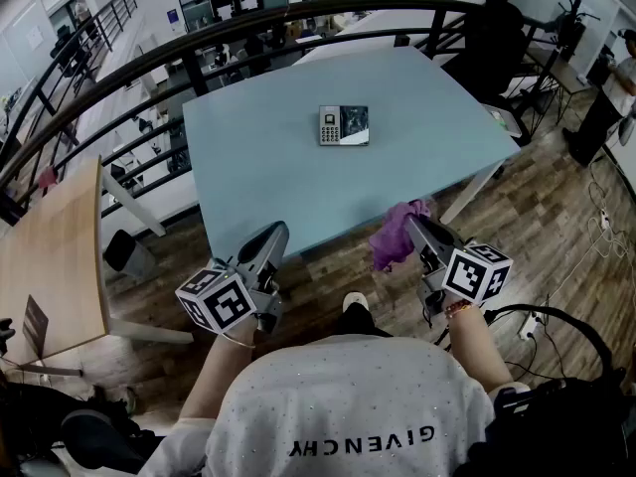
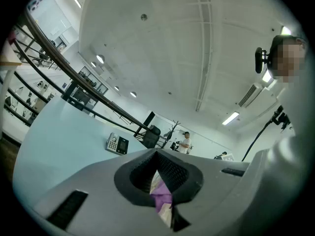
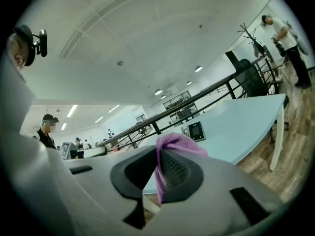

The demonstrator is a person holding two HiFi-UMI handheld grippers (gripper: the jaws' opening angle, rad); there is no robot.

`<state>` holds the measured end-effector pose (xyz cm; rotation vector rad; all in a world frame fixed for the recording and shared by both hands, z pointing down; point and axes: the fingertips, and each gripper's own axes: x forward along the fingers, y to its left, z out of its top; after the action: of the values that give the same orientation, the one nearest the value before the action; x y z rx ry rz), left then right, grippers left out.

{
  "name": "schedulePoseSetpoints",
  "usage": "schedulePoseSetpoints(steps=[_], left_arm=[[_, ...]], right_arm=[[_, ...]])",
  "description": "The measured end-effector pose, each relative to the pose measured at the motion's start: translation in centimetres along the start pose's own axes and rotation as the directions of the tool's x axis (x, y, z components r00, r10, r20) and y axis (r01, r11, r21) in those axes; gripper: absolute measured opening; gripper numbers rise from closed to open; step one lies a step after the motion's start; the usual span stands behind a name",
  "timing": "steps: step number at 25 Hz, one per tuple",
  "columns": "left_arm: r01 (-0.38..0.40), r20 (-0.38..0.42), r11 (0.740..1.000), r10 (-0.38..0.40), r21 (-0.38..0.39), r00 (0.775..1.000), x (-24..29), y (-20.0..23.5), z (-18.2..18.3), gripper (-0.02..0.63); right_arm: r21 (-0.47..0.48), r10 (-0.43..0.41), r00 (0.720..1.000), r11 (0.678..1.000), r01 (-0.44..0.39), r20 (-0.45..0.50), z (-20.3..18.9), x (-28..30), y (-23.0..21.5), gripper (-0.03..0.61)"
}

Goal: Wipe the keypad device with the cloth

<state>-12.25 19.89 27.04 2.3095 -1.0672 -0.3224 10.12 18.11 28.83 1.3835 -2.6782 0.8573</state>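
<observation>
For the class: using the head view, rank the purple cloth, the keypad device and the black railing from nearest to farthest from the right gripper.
1. purple cloth, pinched in the right gripper.
2. keypad device, on the blue table, ahead and to the left.
3. black railing, beyond the table's far edge.

text: GIVENCHY | on: white shirt (image 1: pixel 348 405), seen upside down | keypad device (image 1: pixel 343 125): print too small

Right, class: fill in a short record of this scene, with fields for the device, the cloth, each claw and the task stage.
device: keypad device, lying flat on the light blue table, untouched
cloth: purple cloth, hanging well short of the device
right claw: shut on the cloth
left claw: jaws together, away from the device
stage: wiping not yet begun
</observation>
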Motion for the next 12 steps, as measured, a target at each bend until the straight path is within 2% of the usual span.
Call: schedulePoseSetpoints(steps=[7, 12], left_arm=[[-0.001, 0.0, 1.0, 0.001, 0.006, 1.0, -0.7, -0.1, 0.0, 0.008], [-0.008, 0.005, 1.0, 0.008, -0.016, 1.0, -0.4, 0.3, -0.3, 0.008]], right_arm=[[0.012, -0.018, 1.0, 1.0, 0.018, 0.006, -0.6, -0.3, -0.3, 0.023], [0.03, -0.046, 0.998, 0.998, 0.047, -0.031, -1.6, -0.2, -1.3, 0.023]])
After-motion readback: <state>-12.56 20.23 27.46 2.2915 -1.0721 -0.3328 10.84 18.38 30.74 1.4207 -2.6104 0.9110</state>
